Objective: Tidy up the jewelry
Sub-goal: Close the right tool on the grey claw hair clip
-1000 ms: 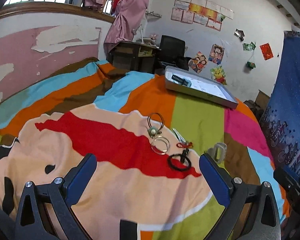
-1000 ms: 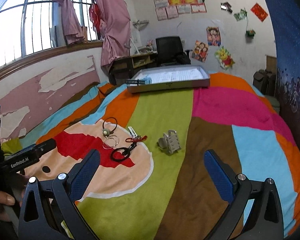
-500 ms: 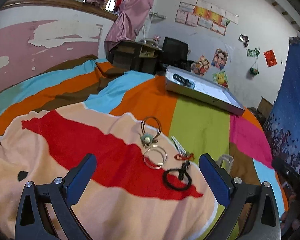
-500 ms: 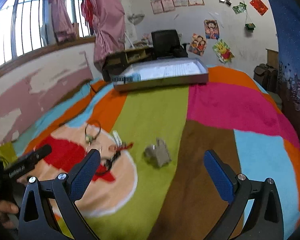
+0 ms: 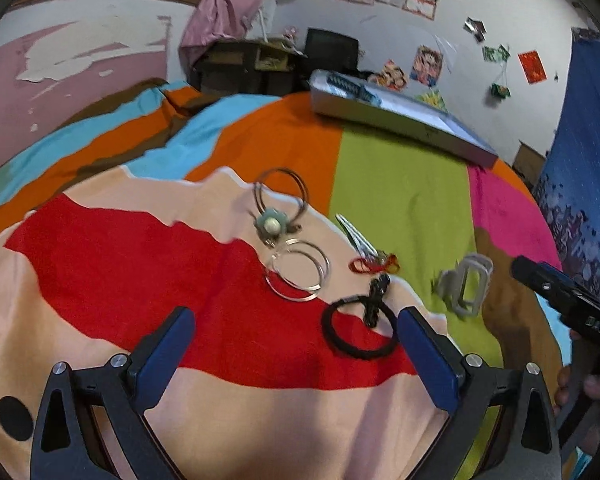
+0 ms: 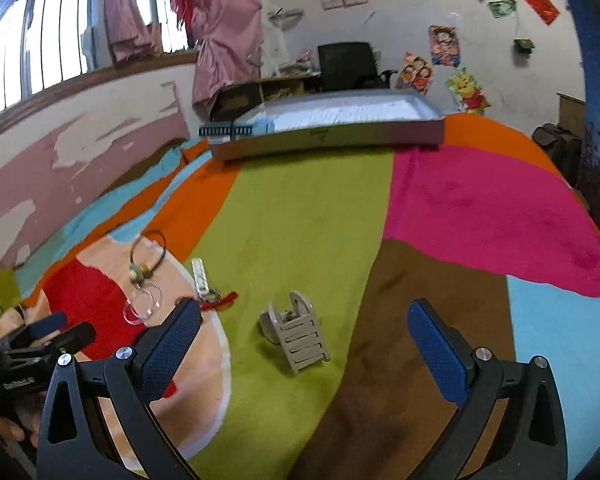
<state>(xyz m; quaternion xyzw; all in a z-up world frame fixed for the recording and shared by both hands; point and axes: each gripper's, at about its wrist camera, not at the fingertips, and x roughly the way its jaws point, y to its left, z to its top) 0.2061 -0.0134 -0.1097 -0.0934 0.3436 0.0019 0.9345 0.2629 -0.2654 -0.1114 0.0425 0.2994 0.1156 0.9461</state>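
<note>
Both grippers hover over a bed covered by a bright patchwork blanket (image 5: 400,184), and neither grasps anything: the left gripper (image 5: 296,344) has its blue fingers (image 5: 162,354) spread wide and released, and the right gripper (image 6: 304,344) likewise holds its fingers (image 6: 436,350) far apart and empty. The jewelry lies loose on the blanket ahead of the left gripper. A dark hair tie with a pale flower charm (image 5: 274,208) sits farthest away, and just nearer lie two clear bangles (image 5: 298,270), overlapping each other. To the right of them a silver hair clip (image 5: 354,236) rests beside a small red piece (image 5: 374,264), too blurred to identify. Nearest the left gripper, close to its right finger, lies a black hair tie with a knotted bow (image 5: 360,328). A small grey rack (image 6: 296,332) stands on the green stripe, apart from the other items and directly between the right gripper's fingers in the right wrist view. At the far end of the bed rests a long, shallow grey tray (image 6: 340,136). A hand on the left gripper's handle shows at the lower left edge of the right wrist view
</note>
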